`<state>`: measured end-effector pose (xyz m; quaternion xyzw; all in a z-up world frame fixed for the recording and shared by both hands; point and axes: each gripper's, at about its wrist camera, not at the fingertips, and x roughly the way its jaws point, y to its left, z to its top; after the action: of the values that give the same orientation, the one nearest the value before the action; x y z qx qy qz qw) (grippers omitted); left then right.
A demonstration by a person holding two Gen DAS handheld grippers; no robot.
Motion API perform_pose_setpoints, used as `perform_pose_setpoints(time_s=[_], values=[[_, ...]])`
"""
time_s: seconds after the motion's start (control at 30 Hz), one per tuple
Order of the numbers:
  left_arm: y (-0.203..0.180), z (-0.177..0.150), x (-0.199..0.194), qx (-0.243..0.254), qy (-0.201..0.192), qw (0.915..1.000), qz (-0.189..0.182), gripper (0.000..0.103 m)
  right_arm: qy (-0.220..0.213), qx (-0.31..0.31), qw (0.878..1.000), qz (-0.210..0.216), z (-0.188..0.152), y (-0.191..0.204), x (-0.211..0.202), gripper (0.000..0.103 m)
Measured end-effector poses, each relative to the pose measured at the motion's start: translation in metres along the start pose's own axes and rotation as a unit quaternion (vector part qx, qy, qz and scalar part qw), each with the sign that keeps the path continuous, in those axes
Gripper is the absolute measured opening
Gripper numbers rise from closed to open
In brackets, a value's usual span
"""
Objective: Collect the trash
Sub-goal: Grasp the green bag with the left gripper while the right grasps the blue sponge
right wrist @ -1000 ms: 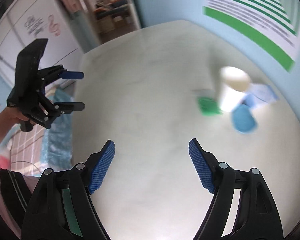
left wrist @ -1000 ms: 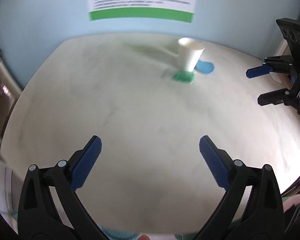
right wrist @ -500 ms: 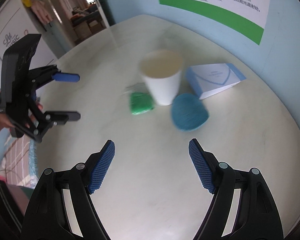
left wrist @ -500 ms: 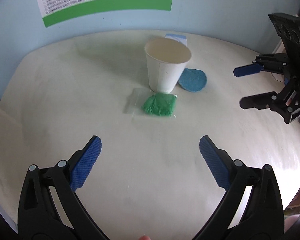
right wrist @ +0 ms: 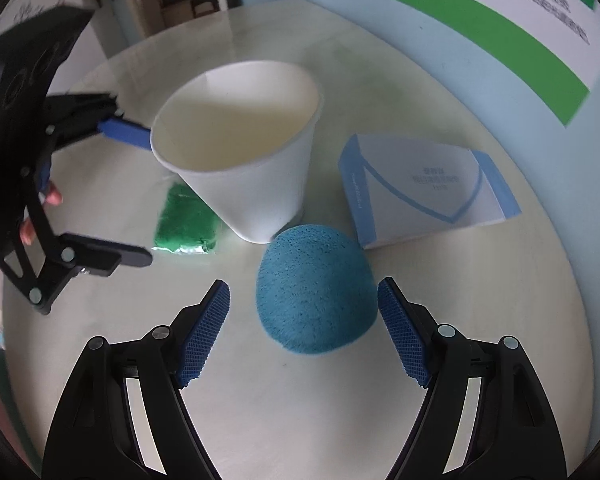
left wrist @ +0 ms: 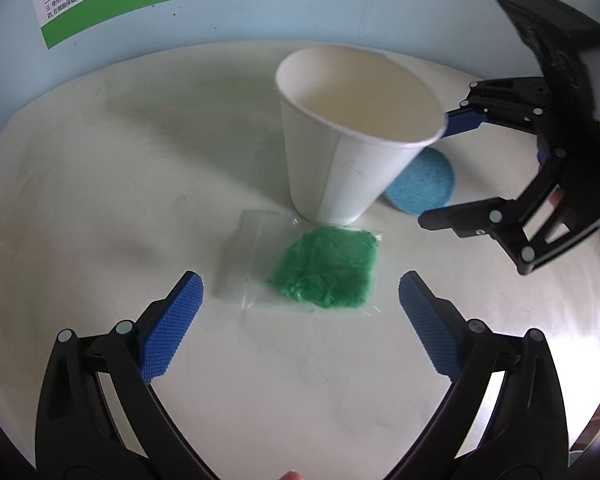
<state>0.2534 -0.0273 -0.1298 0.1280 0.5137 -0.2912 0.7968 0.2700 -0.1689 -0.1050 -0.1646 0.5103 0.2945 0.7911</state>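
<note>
The left gripper (left wrist: 300, 292) hangs released over the green bag (left wrist: 324, 268) on the bench (left wrist: 100, 200); the right gripper (right wrist: 304, 300) – fingers spread, empty – straddles the blue sponge (right wrist: 316, 288). Beyond stands the cup (right wrist: 244, 144), then the box (right wrist: 428, 188).

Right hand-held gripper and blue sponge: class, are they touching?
Apart. The right wrist view shows the open right hand-held gripper astride the blue sponge, with table visible beside the left pad.

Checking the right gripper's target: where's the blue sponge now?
In the right wrist view, the blue sponge lies on the table ahead of the open right gripper, beside the paper cup and left of the box.
</note>
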Motion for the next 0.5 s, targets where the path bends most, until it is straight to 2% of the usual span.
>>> perform_pose_setpoints(time_s=[0.1, 0.23, 0.33, 0.4, 0.43, 0.47, 0.5], values=[[0.004, 0.003, 0.009, -0.006, 0.002, 1.0, -0.002, 0.096, -0.002, -0.01, 1.0, -0.004, -0.002, 0.001, 0.004, 0.076], [0.005, 0.005, 0.017, 0.006, 0.002, 1.0, 0.0, 0.093, -0.002, 0.004, 1.0, 0.007, -0.005, -0.012, 0.016, 0.071], [-0.003, 0.003, 0.018, 0.04, -0.006, 0.9989, 0.024, 0.082, -0.005, 0.017, 1.0, 0.011, -0.007, -0.019, 0.017, 0.055], [-0.005, 0.002, 0.016, 0.046, -0.009, 0.9987, 0.019, 0.075, -0.003, 0.024, 1.0, 0.012, -0.008, -0.022, 0.015, 0.035], [-0.005, 0.002, 0.015, 0.047, -0.01, 0.9987, 0.018, 0.067, 0.0, 0.032, 0.999, 0.016, -0.011, -0.023, 0.014, 0.031], [-0.006, 0.002, 0.013, 0.051, -0.015, 0.9984, 0.021, 0.055, 0.002, 0.042, 0.999, 0.023, -0.013, -0.025, 0.012, 0.03], [-0.005, 0.001, 0.012, 0.05, -0.017, 0.9984, 0.02, 0.051, 0.004, 0.049, 0.999, 0.025, -0.015, -0.027, 0.01, 0.029]])
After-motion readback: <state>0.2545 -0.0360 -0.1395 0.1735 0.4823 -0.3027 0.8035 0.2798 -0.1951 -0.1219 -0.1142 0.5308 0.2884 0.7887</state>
